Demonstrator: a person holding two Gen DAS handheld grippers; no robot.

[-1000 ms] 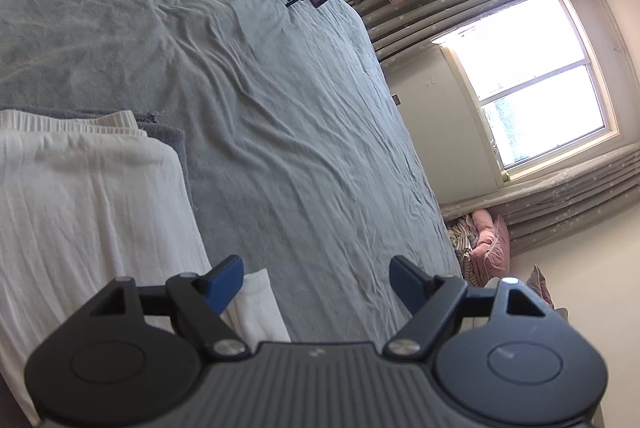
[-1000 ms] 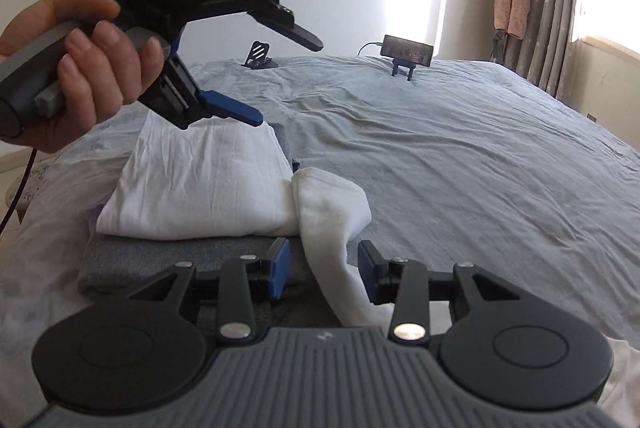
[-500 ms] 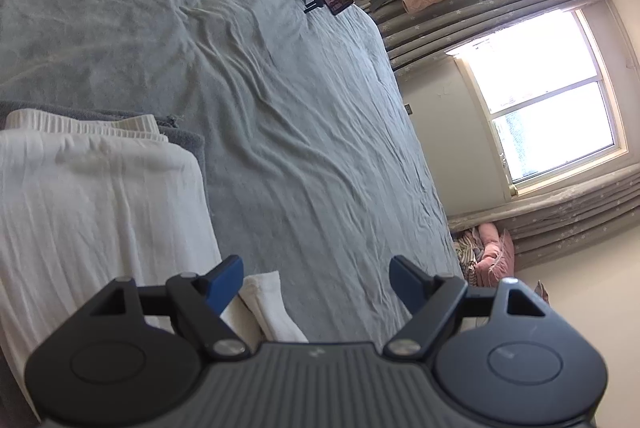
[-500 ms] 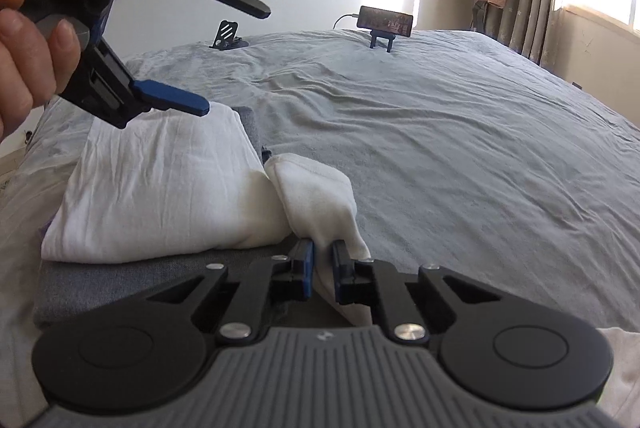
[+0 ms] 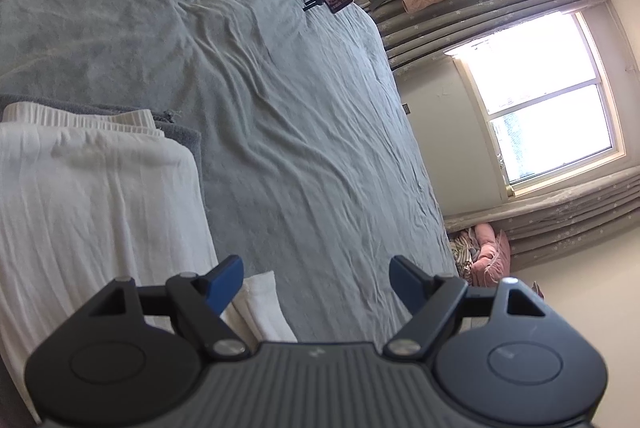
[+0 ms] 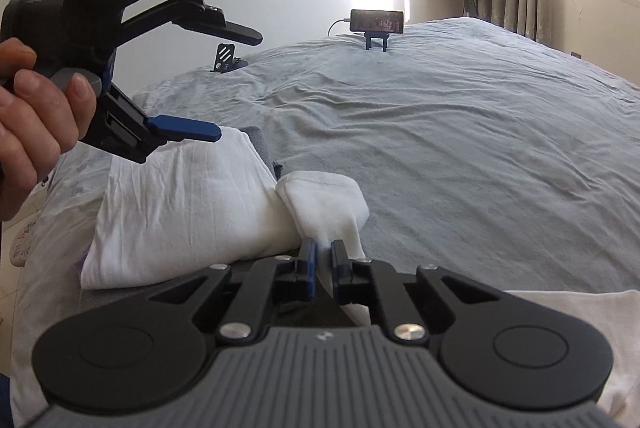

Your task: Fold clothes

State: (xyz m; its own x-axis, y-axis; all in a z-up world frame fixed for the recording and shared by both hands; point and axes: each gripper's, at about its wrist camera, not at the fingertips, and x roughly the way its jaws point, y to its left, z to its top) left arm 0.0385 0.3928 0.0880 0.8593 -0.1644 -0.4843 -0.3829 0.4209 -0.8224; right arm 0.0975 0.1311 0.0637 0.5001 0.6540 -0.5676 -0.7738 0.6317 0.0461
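Observation:
A folded white garment [image 6: 180, 211] lies on a folded grey one [image 6: 262, 141] at the bed's left edge. Its loose white sleeve [image 6: 324, 199] sticks out to the right. My right gripper [image 6: 323, 256] pinches the near end of that sleeve between its blue pads, and its jaws are opening slightly with the cloth still between them. A hand [image 6: 36, 131] holds my left gripper [image 6: 240, 87] open in the air above the white garment, turned on its side. In the left wrist view the left gripper [image 5: 316, 268] is wide open and empty over the white garment [image 5: 92, 207] and the sleeve [image 5: 260, 300].
The grey bedsheet [image 6: 460, 147] spreads wide to the right and far side. A phone on a stand [image 6: 376, 21] and an empty stand [image 6: 226, 57] sit at the far edge. More white cloth [image 6: 560, 308] lies at the near right. Curtains and a window [image 5: 552, 107] are beyond the bed.
My right gripper's jaws have come together on the white sleeve, which lay between them loose a second ago, and the gripper has rolled a little. The left gripper has stayed open above the pile.

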